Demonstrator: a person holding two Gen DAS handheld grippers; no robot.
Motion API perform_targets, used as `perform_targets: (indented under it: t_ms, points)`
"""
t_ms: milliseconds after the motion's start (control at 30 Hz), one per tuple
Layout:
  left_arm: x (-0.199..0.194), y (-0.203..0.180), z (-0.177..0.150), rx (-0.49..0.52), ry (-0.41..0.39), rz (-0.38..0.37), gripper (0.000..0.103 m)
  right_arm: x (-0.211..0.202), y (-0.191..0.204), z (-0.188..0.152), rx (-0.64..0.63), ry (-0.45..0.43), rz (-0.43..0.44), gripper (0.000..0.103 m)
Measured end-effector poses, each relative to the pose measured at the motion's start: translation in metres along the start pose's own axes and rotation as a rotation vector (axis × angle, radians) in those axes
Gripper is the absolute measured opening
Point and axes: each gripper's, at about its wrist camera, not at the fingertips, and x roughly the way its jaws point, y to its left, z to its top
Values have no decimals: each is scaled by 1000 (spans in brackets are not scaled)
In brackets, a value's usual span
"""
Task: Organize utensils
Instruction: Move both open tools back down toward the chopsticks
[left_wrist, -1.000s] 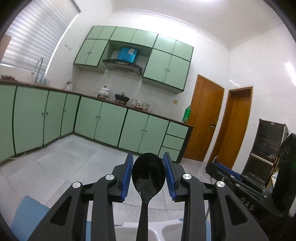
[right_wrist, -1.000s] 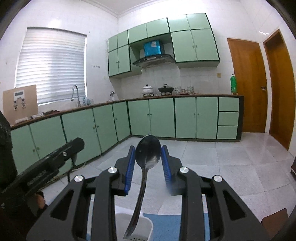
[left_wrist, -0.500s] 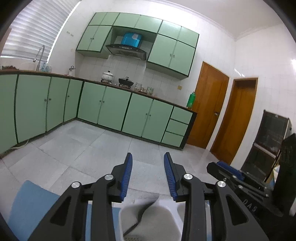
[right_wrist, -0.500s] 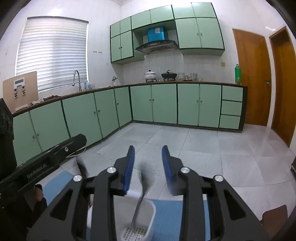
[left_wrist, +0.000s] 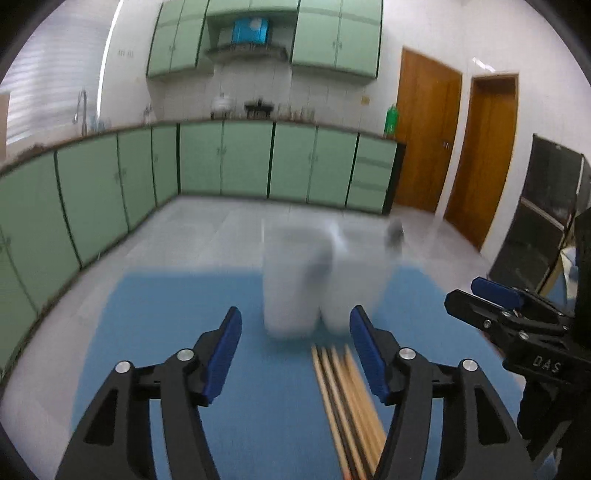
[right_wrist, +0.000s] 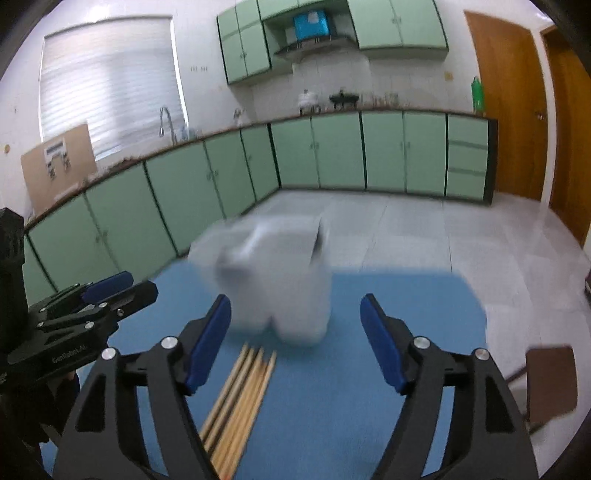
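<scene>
With both the left tool (left_wrist: 295, 354) and right tool (right_wrist: 295, 341) empty and opening, the chopsticks (left_wrist: 347, 402), low in the frame before the blurred white holder (left_wrist: 321, 280), could be scattered if clipped by a finger.

The left claw (left_wrist: 295, 354) tilts downward, its jaws opening, with a clear gap between the blue pads (left_wrist: 223, 356) and nothing pressed by them. The right claw (right_wrist: 295, 343) tilts down the same way, jaws opening and standing wider, nothing gripped between its blue pads (right_wrist: 382, 345). The two claws are side by side: each shows at the edge of the other's view, the right claw at the right of the left view, the left claw at the left of the right view.
</scene>
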Motion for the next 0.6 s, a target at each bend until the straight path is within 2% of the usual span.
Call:
perform_targets:
  t_ms: [167, 300, 467, 600]
  points:
    - [-9, -6, -64, -15, 170, 24, 62, -21, 25, -67, -6, 109, -19, 71]
    - [-18, -6, -103, -25, 244, 51, 66, -32, 41, -105, -5, 198, -3, 71]
    - [-30, -5, -134, -25, 292, 79, 69, -37, 54, -132, -47, 257, -14, 71]
    - [-36, -13, -140, 16, 291, 106, 72, -37, 59, -140, -65, 284, -23, 71]
